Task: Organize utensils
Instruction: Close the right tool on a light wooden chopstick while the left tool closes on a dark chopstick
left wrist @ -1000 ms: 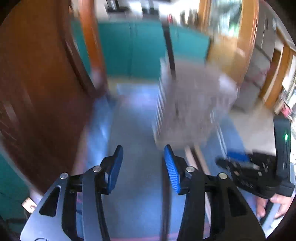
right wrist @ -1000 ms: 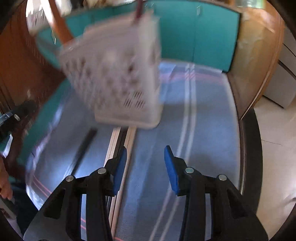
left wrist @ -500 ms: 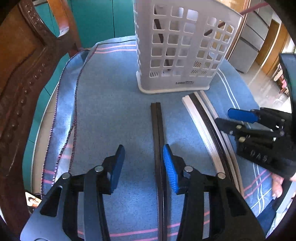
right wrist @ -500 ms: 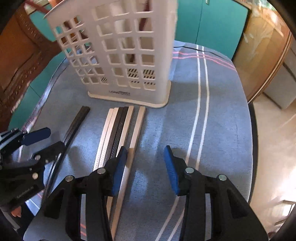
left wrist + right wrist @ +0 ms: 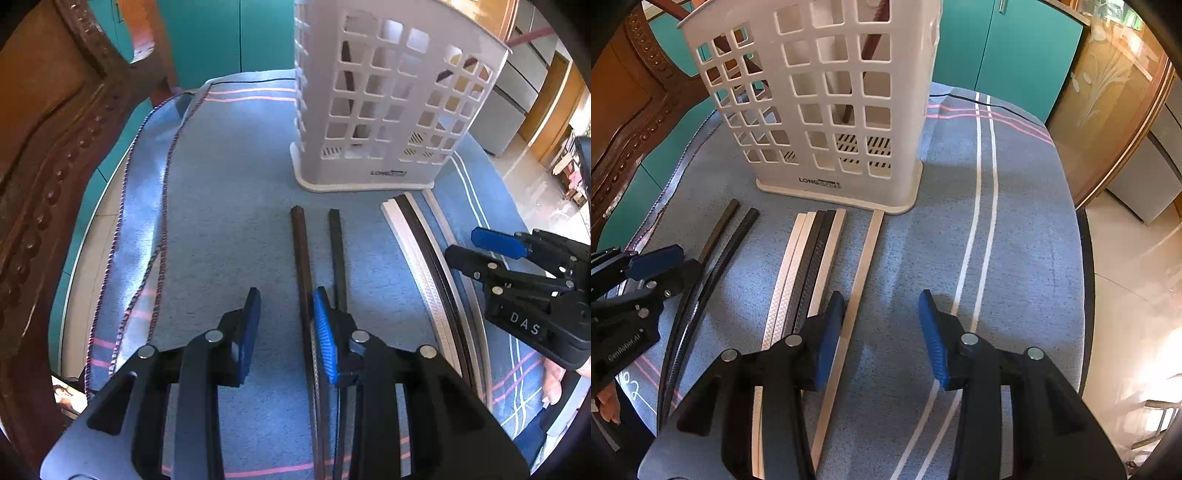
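Blue striped cloth [image 5: 229, 206]: spread beneath everything.

Left gripper [image 5: 288, 332]: blue pads partly apart, jaws just been closing. Dark brown chopstick [image 5: 301, 251] running lengthwise into the gap, close against the right pad [image 5: 325, 339]; contact cannot be told, left pad standing clear of it. Nothing clamped.

Black chopstick [image 5: 337, 251]: just right of the brown one, passing outside and behind the right pad.

White slotted utensil basket [image 5: 388, 110]: upright, ahead of the fingertips and somewhat right, its base just beyond the far ends of both chopsticks (dark sticks leaning inside, seen through the holes).

Bundle of pale and black chopsticks [image 5: 809, 258]: lying side by side, ahead and left of the right gripper's left pad, its near end hidden behind that pad.

Single pale chopstick [image 5: 862, 266]: just inside the left pad [image 5: 829, 332], running back toward the basket's base.

Right gripper [image 5: 882, 328]: jaws moderately wide, holding nothing; bare cloth under most of the gap.
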The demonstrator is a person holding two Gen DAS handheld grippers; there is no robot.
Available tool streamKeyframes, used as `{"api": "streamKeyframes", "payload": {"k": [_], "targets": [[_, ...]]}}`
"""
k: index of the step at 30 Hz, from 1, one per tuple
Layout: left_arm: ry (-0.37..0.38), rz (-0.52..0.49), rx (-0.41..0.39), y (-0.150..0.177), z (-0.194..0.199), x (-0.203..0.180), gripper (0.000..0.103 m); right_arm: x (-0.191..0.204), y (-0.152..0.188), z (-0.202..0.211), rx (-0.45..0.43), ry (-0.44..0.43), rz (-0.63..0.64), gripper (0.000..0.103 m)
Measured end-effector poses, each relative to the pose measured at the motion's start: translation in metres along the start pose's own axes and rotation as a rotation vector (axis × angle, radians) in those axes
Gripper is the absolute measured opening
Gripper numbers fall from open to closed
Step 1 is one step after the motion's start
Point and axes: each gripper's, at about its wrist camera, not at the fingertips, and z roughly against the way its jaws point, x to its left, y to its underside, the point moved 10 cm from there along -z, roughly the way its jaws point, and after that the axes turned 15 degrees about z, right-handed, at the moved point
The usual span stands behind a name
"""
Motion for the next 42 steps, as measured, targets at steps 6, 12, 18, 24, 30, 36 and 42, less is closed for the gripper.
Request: {"api": "streamKeyframes", "payload": {"k": [6, 12, 18, 24, 30, 36, 42], "targets": [[-0.02, 0.011, -0.009, -0.009, -0.008, -0.003, 0.03, -0.007, -0.016, -0.003, -0.013, 0.014, -0.02, 0.04], [0.017, 0.025, 0.018, -0.01, -0.008, -0.001, 0.012, -0.003, -0.023, -0.005, 0.01, -0.04, 0.038, 0.009], [0.018, 0.044, 0.019, -0.012, -0.007, 0.009, 0.011, -0.026, -0.023, -0.005, 0.009, -0.015, -0.004, 0.009], [-0.009, 0.028, 0.008, -0.018, -0.014, 0.001, 0.021, -0.027, -0.028, -0.012, 0.012, 0.011, -0.004, 0.013], [-0.042, -0.002, -0.009, -0.023, -0.018, -0.005, 0.025, -0.028, -0.04, -0.021, 0.005, 0.024, -0.009, 0.013], [-0.046, -0.016, -0.015, -0.023, -0.018, -0.003, 0.026, -0.023, -0.052, -0.023, 0.002, 0.05, 0.007, 0.016], [-0.063, -0.007, -0.023, -0.022, -0.016, 0.001, 0.036, -0.008, -0.047, -0.02, -0.003, 0.066, 0.007, 0.018]]}}
